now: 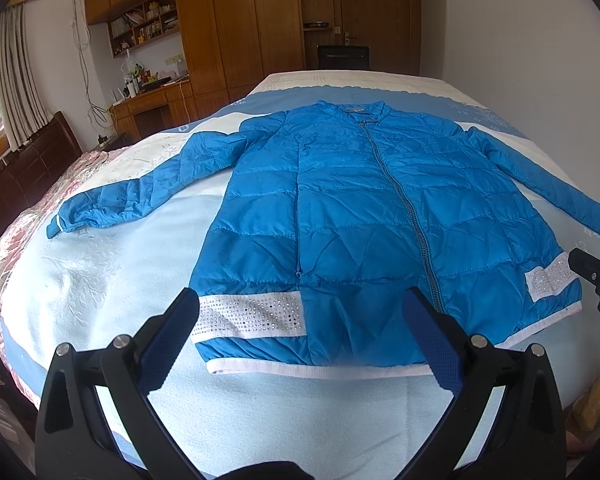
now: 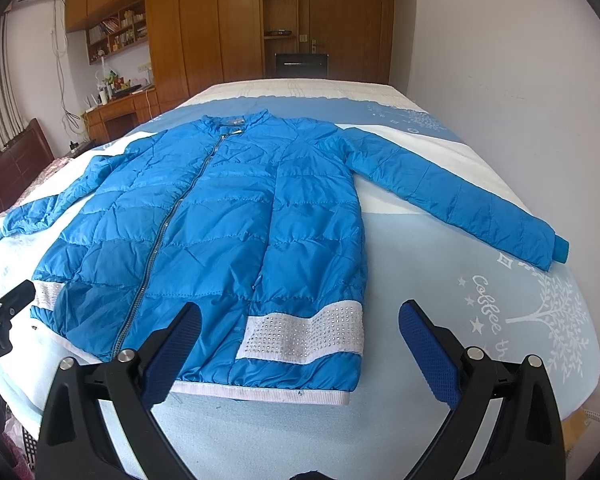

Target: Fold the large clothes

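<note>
A blue quilted jacket (image 1: 360,208) (image 2: 220,232) lies flat and zipped on the bed, collar at the far end, both sleeves spread out to the sides. White studded bands and a white ribbed hem run along its near edge. My left gripper (image 1: 304,312) hovers open above the hem near the jacket's left corner, holding nothing. My right gripper (image 2: 300,324) hovers open over the hem's right corner, also with nothing in it. The left sleeve (image 1: 132,196) reaches toward the bed's left side. The right sleeve (image 2: 460,196) stretches to the right.
The bed (image 1: 100,280) has a pale blue and white cover (image 2: 520,312) with tree prints. A pink quilt (image 1: 16,248) lies along its left edge by a dark headboard (image 1: 32,168). Wooden wardrobes (image 1: 236,24), a desk (image 1: 148,100) and a door stand behind.
</note>
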`<state>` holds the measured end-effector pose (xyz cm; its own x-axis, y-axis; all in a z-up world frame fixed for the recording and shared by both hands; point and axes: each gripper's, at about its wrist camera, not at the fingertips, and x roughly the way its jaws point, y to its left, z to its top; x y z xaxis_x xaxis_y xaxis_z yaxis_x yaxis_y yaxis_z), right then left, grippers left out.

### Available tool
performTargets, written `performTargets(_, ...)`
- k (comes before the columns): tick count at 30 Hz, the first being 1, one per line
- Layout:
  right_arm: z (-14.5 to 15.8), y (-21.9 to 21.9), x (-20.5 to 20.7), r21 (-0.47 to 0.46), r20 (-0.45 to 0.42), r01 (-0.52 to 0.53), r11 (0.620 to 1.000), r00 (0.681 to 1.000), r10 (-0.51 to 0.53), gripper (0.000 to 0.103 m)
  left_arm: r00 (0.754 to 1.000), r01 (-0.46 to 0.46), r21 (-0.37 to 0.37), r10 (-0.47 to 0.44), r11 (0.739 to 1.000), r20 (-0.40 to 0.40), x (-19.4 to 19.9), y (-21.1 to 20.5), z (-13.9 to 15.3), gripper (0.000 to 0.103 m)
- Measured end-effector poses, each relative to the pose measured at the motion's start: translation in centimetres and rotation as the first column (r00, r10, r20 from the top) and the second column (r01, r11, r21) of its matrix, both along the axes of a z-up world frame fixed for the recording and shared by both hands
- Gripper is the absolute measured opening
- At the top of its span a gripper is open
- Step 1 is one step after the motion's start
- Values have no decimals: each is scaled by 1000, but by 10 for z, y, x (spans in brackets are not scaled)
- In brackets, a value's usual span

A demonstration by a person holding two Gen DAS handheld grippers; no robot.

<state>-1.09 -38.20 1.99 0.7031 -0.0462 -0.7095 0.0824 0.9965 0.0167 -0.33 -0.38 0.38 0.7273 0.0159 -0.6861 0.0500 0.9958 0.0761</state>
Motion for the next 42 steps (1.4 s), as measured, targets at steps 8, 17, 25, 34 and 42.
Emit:
performTargets(8, 1, -1, 0, 1, -1, 0, 1000, 1000, 0, 99, 1000, -2, 2, 2, 1000, 0, -1, 1, 0, 100)
performTargets(17, 2, -7, 3, 7, 8, 7, 1000, 1000, -7, 99, 1000, -3, 11, 3, 1000, -6, 2, -1, -1, 100)
performTargets(25, 1, -32, 16, 50, 19, 25, 998, 999, -26, 99, 1000, 16, 57, -17, 998, 1, 11, -19, 3, 100)
performTargets(34, 6, -92, 37, 39, 16, 93, 995, 996, -93, 99, 993, 117, 69, -116, 991, -19, 46, -56, 12, 100)
performTargets(42, -1, -240, 69, 140, -120, 288, 947, 955, -272, 98, 957, 209, -49, -215, 977, -195, 138, -98, 4, 100)
